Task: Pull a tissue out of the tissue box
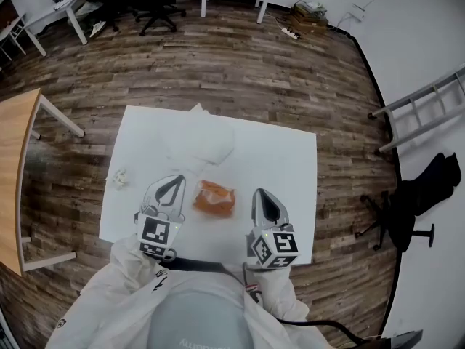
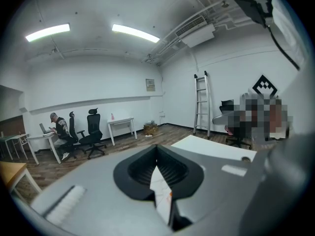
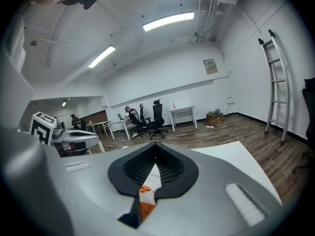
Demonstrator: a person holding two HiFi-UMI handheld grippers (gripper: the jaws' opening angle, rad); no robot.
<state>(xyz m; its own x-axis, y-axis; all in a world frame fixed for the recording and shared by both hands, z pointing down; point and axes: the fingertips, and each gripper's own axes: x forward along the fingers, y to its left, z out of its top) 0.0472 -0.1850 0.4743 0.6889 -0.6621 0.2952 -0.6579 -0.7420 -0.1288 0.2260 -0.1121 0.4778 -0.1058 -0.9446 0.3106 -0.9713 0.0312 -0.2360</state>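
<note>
At the white table [image 1: 280, 151], left gripper [image 1: 174, 182] and right gripper [image 1: 263, 196] are waiting closed, empty, flanking the orange tissue pack [image 1: 215, 198]; one probably needs opening first.

Worktop [image 1: 290, 166] white. Tissue box [image 1: 215, 198] orange. Loose tissue [image 1: 207, 142] white. Left gripper [image 1: 176, 180], right gripper [image 1: 260, 193] grey, black inside jaws; marker cubes [image 1: 155, 235] black-and-white squares. Floor [image 1: 218, 64] brown wood planks. Sleeves [image 1: 109, 282] white.

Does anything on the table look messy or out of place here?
Yes. Loose white tissues lie rumpled on the far half of the table, one corner poking past the far edge. A small crumpled white scrap sits near the left edge. The orange pack looks squashed, not box-shaped.
</note>
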